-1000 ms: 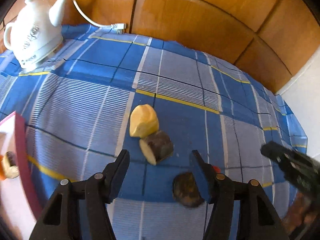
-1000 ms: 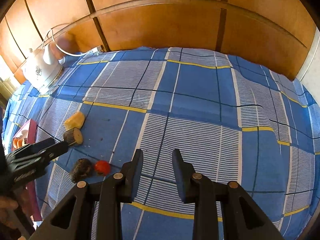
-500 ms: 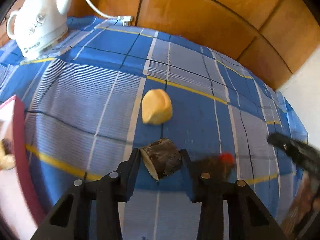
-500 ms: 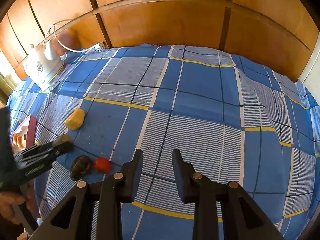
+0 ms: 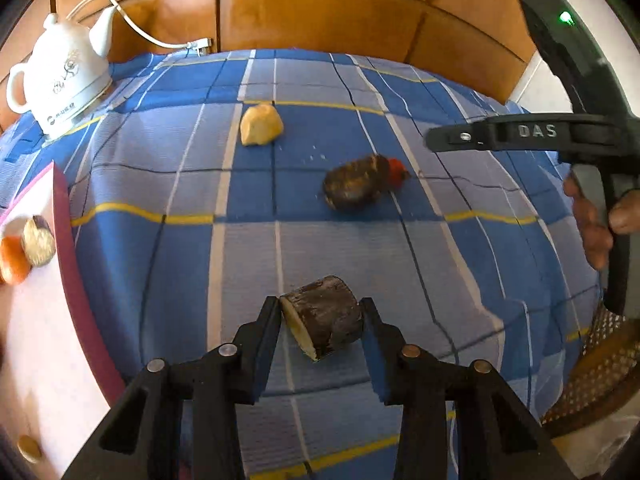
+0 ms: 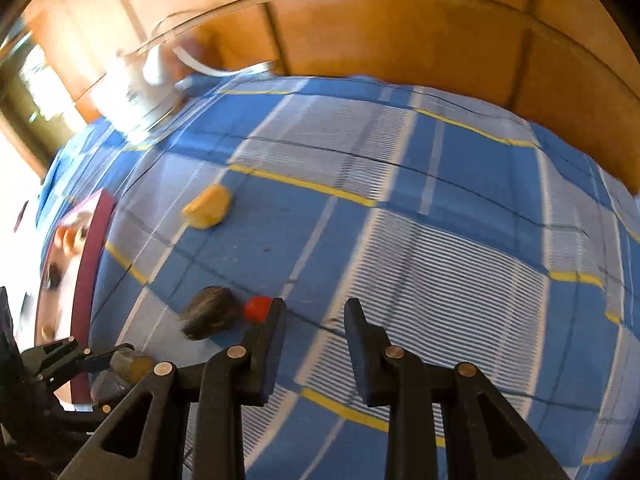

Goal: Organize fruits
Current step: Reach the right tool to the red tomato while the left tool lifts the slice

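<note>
We're partway through: the tray (image 5: 68, 240) at our left already carries an orange piece (image 5: 12, 258) and a dark-skinned cut piece (image 5: 38, 240), plus smaller bits we can't make out. Our left gripper (image 5: 322, 322) has its fingers clamped on the dark chunk (image 5: 324, 326), pale cut face towards the left finger, and it looks lifted off the cloth, near the tray's edge. Left on the bench: a brown piece (image 5: 354, 188) touching a small red one (image 5: 396, 170), and the yellow piece (image 5: 261, 125) farther back, so by our reckoning three more after this. Our right gripper (image 6: 314, 320) hovers with fingers apart and empty, just beside the red one. The bench wears a blue plaid cloth (image 5: 400, 280), wood panels (image 5: 320, 12) run behind, and a white kettle (image 5: 68, 80) sits at the far left corner.
</note>
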Motion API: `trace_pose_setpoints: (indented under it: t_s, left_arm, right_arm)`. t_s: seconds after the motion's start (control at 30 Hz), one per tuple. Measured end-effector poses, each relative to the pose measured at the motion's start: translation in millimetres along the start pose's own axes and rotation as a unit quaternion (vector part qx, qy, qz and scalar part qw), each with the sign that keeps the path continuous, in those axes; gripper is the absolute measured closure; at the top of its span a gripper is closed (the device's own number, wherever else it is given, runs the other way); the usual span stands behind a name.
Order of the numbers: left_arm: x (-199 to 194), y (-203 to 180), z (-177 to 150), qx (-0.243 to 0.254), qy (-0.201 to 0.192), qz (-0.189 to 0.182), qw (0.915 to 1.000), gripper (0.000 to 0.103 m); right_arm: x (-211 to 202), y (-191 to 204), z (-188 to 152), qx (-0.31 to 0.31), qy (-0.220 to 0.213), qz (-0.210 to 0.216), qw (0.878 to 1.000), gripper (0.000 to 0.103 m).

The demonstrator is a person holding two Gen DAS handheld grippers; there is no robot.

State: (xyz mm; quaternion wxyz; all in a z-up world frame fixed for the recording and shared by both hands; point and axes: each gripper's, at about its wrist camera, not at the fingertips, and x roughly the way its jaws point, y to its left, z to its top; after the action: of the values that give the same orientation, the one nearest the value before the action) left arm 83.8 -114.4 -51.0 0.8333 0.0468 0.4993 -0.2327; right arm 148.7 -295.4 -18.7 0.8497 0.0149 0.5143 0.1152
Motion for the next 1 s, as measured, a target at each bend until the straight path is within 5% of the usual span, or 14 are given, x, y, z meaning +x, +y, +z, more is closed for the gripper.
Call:
trace_pose_setpoints:
  t_s: [0.23, 1.0]
  left_arm:
    - [-2, 2, -4, 0.001, -0.004, -0.005, 1.0000, 0.063]
    - [-2, 2, -9, -0.001, -0.013, -0.009, 0.9999, 0.064]
  right_arm:
    - [17, 39, -9, -0.106, 0.014, -0.018, 0.994, 0.073]
    - [43, 43, -10, -0.142, 0.029, -0.041, 0.989, 0.077]
